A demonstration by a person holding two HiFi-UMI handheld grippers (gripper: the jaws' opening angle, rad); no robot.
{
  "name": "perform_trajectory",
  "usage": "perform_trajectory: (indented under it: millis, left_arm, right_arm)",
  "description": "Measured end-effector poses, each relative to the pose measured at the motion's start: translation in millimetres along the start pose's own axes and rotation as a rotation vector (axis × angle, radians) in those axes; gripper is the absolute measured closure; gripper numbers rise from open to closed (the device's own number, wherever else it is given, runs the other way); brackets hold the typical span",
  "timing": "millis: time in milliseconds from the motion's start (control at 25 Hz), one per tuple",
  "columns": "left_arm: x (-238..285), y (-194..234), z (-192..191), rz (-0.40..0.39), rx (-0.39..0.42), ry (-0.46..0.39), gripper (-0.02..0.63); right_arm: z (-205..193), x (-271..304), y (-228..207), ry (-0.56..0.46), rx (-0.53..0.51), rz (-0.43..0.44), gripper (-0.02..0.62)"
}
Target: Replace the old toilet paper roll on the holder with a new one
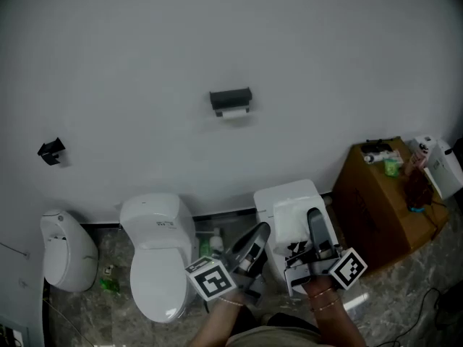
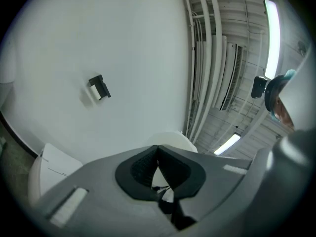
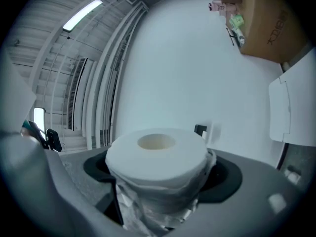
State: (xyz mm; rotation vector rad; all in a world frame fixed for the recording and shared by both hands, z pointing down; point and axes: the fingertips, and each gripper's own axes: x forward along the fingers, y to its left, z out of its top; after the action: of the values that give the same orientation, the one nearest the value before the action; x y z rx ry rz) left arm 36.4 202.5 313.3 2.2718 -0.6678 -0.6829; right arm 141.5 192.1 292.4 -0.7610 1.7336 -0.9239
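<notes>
The black paper holder hangs on the white wall, with the old, nearly spent roll under it. It shows small and far off in both gripper views, as the holder and the holder. My right gripper is shut on a new white toilet paper roll, which stands on end between the jaws with crinkled wrapper below it. My left gripper is shut and holds nothing; its tips meet. Both grippers are low in the head view, well short of the wall.
A white toilet stands below left of the holder. A white boxy unit sits just beyond the grippers. A cardboard box with small items on it is at right. A white bin and a black wall hook are at left.
</notes>
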Motion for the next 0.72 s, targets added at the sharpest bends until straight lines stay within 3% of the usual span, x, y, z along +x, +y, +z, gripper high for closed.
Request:
perform_trajectory:
  millis: [240, 480, 720]
  left_arm:
    - [20, 59, 42, 0.004, -0.027, 0.003, 0.601]
    - [42, 116, 109, -0.017, -0.041, 0.032, 0.601]
    - [65, 154, 160, -0.09, -0.016, 0.092, 0.601]
  right_arm:
    - [-4, 51, -39, -0.027, -0.028, -0.016, 0.124]
    - [-18, 127, -73, -0.089, -0.034, -0.026, 0.124]
    - [-30, 197, -88, -0.12, -0.084, 0.001, 0.124]
